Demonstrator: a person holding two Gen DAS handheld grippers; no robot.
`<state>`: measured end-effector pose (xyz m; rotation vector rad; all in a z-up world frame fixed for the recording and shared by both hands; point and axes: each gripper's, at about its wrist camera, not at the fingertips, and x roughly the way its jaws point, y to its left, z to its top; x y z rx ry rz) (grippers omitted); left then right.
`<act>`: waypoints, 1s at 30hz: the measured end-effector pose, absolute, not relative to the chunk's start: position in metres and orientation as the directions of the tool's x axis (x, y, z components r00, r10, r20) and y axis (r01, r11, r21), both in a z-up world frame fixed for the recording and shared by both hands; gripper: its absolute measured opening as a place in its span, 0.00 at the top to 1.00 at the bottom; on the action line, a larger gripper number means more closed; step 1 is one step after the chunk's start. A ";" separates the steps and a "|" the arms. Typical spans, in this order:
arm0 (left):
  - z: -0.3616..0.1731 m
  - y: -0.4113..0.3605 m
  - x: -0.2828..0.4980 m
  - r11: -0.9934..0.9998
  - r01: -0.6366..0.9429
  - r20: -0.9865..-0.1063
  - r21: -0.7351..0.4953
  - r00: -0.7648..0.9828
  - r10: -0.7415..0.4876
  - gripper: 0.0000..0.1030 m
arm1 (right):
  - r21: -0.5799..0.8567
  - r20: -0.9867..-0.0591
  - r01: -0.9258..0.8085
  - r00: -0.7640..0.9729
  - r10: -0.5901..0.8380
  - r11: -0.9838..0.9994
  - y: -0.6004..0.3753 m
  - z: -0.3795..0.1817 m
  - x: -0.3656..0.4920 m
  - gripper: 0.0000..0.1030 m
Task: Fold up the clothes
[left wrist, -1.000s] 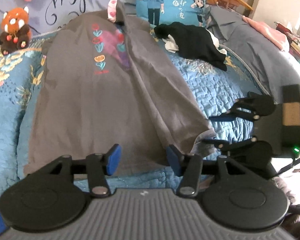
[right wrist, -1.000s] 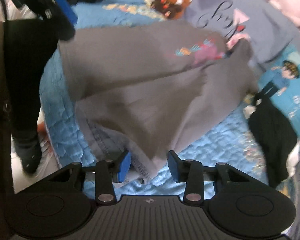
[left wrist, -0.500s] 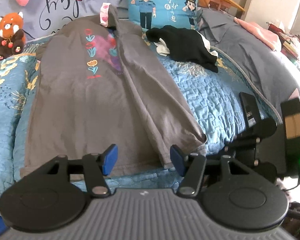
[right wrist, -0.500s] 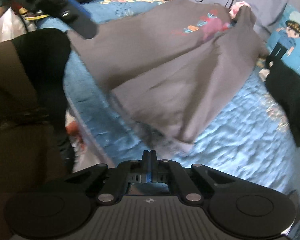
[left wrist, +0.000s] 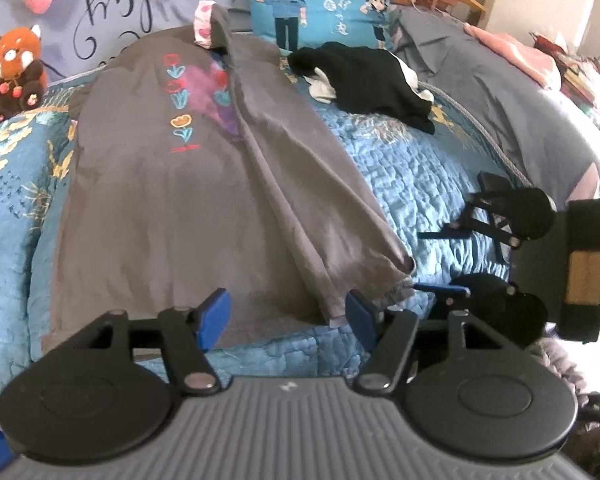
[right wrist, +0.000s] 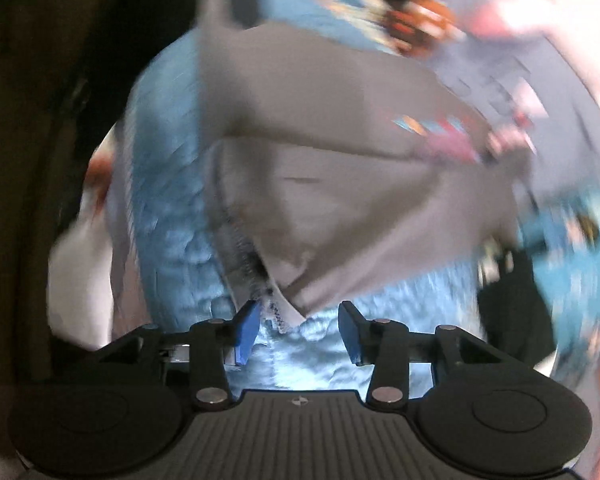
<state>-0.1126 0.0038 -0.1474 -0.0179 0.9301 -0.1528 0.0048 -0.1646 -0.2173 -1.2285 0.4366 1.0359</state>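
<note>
While both grippers' jaws are opening empty, I see the grey embroidered cotton shirt (left wrist: 188, 208) lying mid-frame on the blue quilted bedspread (left wrist: 412, 184). My left gripper (left wrist: 286, 314) straddles its hem; my right gripper (right wrist: 298, 330) should pinch the corner squarely, both layers together.

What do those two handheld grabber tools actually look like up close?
Both match: the left gripper and right gripper have black linkage arms on round black discs, a ribbed grey body and blue-padded fingers. The right one carries a black block with a tan patch.
</note>
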 end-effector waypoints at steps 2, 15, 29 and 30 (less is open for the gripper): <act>-0.147 0.001 -0.113 0.988 0.132 -0.797 -0.076 0.587 -0.140 0.29 | -0.537 -0.789 -0.840 0.470 0.395 -0.075 -0.161 -0.219 0.012 0.69; -0.153 0.008 -0.110 0.991 0.110 -0.804 -0.080 0.581 -0.129 0.23 | -0.263 -0.826 -0.921 0.369 0.425 0.288 -0.169 -0.189 0.031 0.98; -0.147 0.026 -0.112 0.994 0.069 -0.790 -0.091 0.603 -0.114 0.21 | 0.005 -0.818 -0.806 0.337 0.466 0.592 -0.165 -0.181 0.021 0.97; -0.146 0.026 -0.113 0.994 0.069 -0.789 -0.088 0.604 -0.112 0.20 | -0.018 -0.826 -0.812 0.340 0.449 0.583 -0.161 -0.183 0.020 0.97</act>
